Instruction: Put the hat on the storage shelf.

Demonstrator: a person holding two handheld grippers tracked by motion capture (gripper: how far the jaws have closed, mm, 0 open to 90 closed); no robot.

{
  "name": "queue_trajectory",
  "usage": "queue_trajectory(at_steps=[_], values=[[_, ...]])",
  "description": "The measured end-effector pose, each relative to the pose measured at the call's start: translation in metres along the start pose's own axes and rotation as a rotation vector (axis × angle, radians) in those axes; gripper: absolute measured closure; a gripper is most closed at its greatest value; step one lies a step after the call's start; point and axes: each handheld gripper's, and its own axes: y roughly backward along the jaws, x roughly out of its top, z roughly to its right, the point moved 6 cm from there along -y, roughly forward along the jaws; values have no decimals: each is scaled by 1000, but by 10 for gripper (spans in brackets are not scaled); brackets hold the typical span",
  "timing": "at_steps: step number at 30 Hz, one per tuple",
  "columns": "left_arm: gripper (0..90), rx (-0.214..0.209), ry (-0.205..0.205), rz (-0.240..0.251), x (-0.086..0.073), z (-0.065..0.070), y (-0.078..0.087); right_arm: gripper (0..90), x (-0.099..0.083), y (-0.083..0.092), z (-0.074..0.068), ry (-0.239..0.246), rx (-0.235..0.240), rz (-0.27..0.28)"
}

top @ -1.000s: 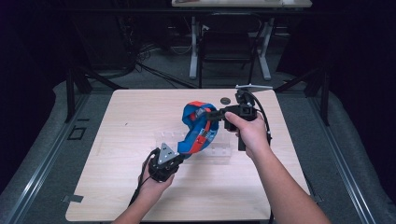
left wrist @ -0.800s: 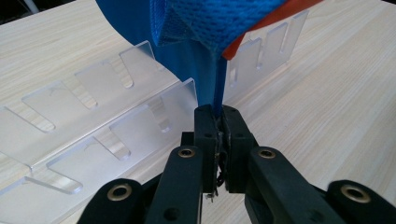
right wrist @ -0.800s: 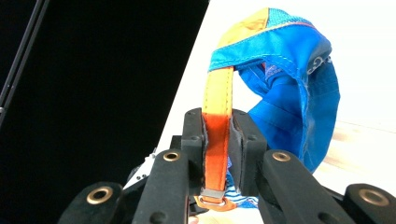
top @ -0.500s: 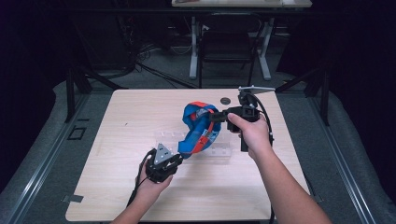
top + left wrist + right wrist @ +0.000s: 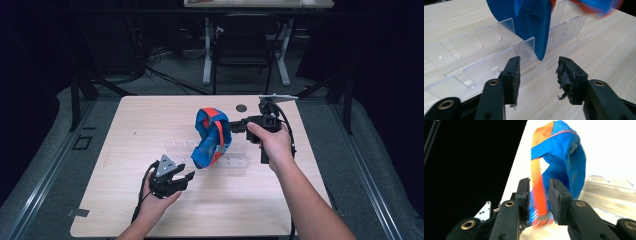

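Currently on table (image 5: 125, 200): blue-and-orange cap (image 5: 212, 137), centre, standing on edge in clear slotted acrylic rack (image 5: 235, 162). Left gripper (image 5: 182, 178) at cap's 7 o'clock, jaws just opened, wide, holding nothing. Right gripper (image 5: 234, 126) at cap's 3 o'clock, jaws just opening, orange strap (image 5: 539, 202) (blurred) between them, contact uncertain.

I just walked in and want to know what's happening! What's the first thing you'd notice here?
The bright blue cap with orange stripes jumps out, standing up in the middle of the wooden table. Its brim drops into a clear slotted plastic rack. The right gripper has the cap's orange strap between its fingers, which have just been opening, and the left gripper, just opened too, sits empty near the rack.
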Motion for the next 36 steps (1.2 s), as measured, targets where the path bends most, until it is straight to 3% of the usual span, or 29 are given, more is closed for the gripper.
queue_trajectory(at_steps=[12,18,23,28,36], values=[[486,25,29,-1,-6,-13,8,654,-3,9,1,9,2,5],[464,42,33,-6,-11,-21,18,573,-8,11,3,39,-36,15],[458,56,40,-17,-17,-29,22,560,-12,15,6,52,-51,10],[458,71,60,-33,-26,-38,25,545,-18,18,13,67,-82,4],[456,74,102,-20,-35,-47,27,518,-30,25,28,90,-151,11]])
